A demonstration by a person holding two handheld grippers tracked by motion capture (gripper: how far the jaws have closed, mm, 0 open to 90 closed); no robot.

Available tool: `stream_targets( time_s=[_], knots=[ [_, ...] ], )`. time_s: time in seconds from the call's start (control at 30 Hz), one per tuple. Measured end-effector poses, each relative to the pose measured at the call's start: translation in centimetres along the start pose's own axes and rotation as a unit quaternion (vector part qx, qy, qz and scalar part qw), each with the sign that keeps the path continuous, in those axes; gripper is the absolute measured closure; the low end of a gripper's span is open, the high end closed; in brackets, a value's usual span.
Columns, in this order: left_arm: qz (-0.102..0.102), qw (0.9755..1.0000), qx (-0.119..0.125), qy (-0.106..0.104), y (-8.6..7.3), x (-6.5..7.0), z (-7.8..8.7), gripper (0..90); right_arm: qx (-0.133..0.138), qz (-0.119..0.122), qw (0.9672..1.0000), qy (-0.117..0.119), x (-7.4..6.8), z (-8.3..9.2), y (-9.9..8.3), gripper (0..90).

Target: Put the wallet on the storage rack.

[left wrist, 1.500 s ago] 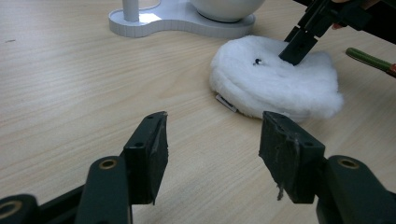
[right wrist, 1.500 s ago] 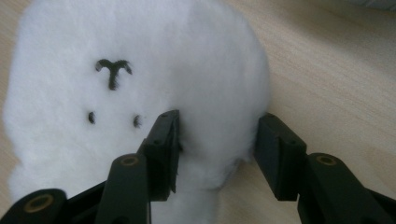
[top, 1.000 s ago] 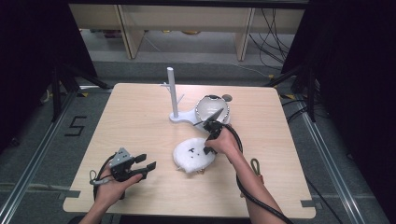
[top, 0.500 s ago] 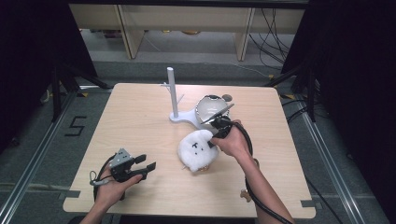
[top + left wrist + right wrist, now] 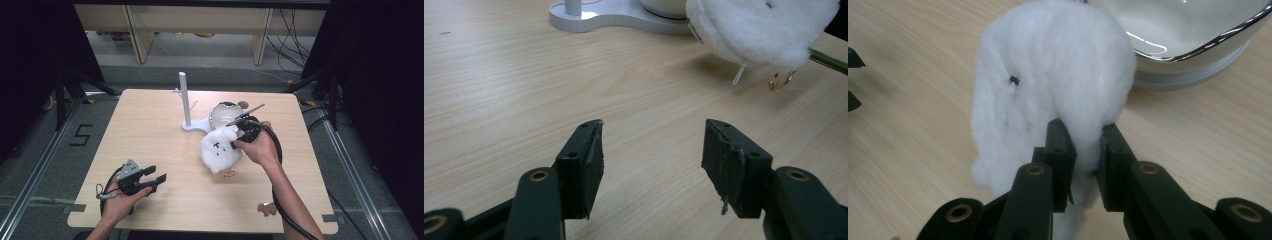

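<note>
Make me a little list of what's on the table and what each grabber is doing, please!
fluffy white toy: lifted off the table, gold ring dangling below
right gripper: pinching the toy's fluff
left gripper: open, holding nothing, low over the table
white stand: upright post on a flat base
bowl: white, shiny rim, behind the toy
table: light wood

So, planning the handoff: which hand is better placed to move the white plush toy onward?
Right. The right tool is shut on the white plush toy; the left tool rests open, apart from it.
</note>
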State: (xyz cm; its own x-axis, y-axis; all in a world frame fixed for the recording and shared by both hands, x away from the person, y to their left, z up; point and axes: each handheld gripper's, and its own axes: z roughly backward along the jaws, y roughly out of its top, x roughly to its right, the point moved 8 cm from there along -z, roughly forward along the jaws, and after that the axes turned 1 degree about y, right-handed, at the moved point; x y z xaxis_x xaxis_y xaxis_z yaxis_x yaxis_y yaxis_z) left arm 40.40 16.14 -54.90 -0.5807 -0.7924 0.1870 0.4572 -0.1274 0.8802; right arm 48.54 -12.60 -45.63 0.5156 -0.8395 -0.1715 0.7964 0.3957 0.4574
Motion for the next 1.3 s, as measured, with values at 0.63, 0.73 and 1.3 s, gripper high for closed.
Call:
stream_targets(
  time_s=[0.63, 0.73, 1.3],
  knots=[
    [0.002, 1.0000, 0.003, 0.001, -0.1, -0.3, 0.1, 40.5, 0.053, 0.015, 0.9984, -0.014, 1.4, 3.4, 2.3, 78.9],
    [0.002, 1.0000, 0.003, 0.002, -0.1, -0.3, 0.2, 40.5, 0.056, 0.015, 0.9982, -0.017, 1.6, 3.7, 2.7, 78.9],
    [0.005, 1.0000, 0.004, 0.004, -0.1, -0.5, 0.3, 40.2, 0.080, 0.021, 0.9960, -0.035, 2.4, 5.4, 5.0, 78.7]
  ],
)
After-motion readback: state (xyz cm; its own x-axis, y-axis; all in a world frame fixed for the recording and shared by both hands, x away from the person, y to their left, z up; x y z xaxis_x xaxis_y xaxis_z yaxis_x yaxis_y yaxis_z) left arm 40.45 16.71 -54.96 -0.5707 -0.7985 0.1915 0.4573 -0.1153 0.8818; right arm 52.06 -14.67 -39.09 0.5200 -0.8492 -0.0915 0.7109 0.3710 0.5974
